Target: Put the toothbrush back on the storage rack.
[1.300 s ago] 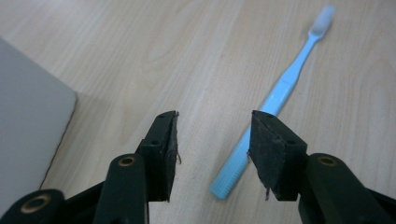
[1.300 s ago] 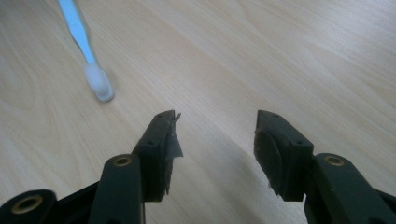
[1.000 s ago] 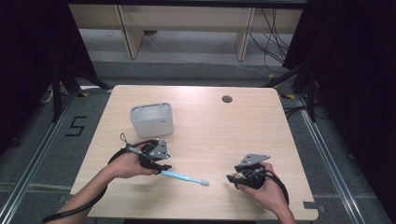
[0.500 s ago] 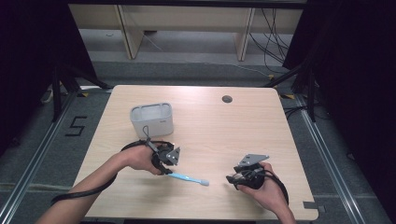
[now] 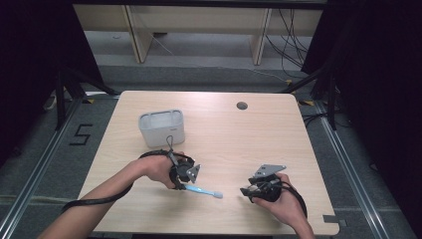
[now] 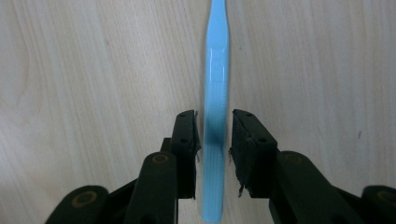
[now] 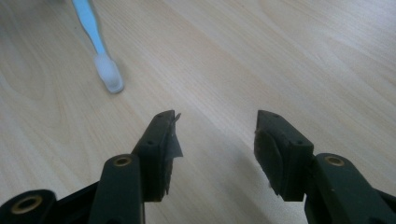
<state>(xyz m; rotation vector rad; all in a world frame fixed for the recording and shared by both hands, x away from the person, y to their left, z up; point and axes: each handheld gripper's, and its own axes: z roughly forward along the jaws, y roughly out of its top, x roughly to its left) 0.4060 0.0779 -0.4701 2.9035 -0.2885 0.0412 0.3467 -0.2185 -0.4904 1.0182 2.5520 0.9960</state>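
— While the light blue plastic toothbrush (image 5: 201, 189) lies flat on the pale wooden table (image 5: 278, 134), where does the left gripper (image 6: 214, 140) stand?

— Right over the handle. In the left gripper view its two black jaws sit on either side of the blue handle, a thin gap showing on each side, so they are not clenched on it.

— And the brush head?

— White bristles point toward the right gripper (image 5: 247, 191), near the table's front edge.

— What is the right gripper doing?

— Its jaws are spread wide with bare wood between them, grasping nothing; the brush head lies just ahead and to one side.

— Anything else on the table?

— A light grey rectangular plastic container (image 5: 161, 128) stands beyond the left hand (image 5: 158, 169).
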